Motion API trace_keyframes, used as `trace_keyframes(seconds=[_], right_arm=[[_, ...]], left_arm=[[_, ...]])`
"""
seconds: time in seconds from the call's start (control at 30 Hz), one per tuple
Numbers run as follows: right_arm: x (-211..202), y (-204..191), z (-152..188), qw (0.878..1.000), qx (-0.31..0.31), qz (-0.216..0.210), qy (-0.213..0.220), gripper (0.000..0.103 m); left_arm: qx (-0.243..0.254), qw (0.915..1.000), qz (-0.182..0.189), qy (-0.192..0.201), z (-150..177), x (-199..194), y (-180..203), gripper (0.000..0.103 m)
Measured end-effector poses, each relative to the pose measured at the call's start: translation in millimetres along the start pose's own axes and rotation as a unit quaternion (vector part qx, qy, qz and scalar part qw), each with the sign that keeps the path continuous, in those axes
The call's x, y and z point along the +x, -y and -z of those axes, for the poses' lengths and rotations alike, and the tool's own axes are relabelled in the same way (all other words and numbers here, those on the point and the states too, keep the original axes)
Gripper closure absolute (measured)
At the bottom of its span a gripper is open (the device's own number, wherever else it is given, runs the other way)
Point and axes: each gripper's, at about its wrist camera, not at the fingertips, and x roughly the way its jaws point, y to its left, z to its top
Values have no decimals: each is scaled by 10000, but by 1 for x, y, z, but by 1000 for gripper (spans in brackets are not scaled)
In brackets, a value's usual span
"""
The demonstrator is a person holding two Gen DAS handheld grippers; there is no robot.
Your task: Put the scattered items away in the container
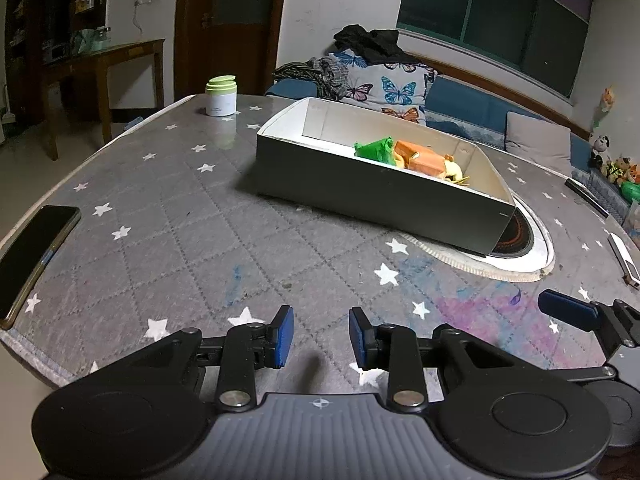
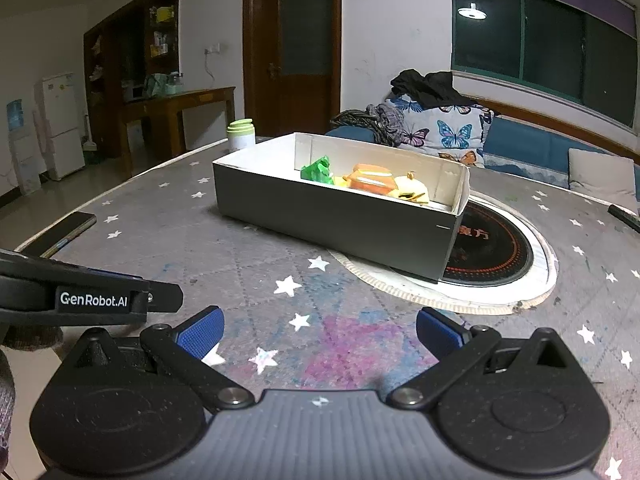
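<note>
A grey cardboard box with a white inside stands in the middle of the star-patterned table; it also shows in the right wrist view. Inside lie a green toy, an orange toy and a yellow toy. My left gripper is open and empty, low over the near table edge. My right gripper is open wide and empty, beside it to the right.
A white jar with a green lid stands at the far left. A dark phone lies at the left edge. A round hotplate lies partly under the box. A remote and a white device lie right.
</note>
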Motion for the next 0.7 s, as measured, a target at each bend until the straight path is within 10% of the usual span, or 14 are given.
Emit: trace_keyframes(seconds=[0.7], right_arm=[[32, 16, -14, 9993, 183, 32, -337, 0]], left_arm=[[325, 9993, -170, -47, -30, 28, 4, 69]])
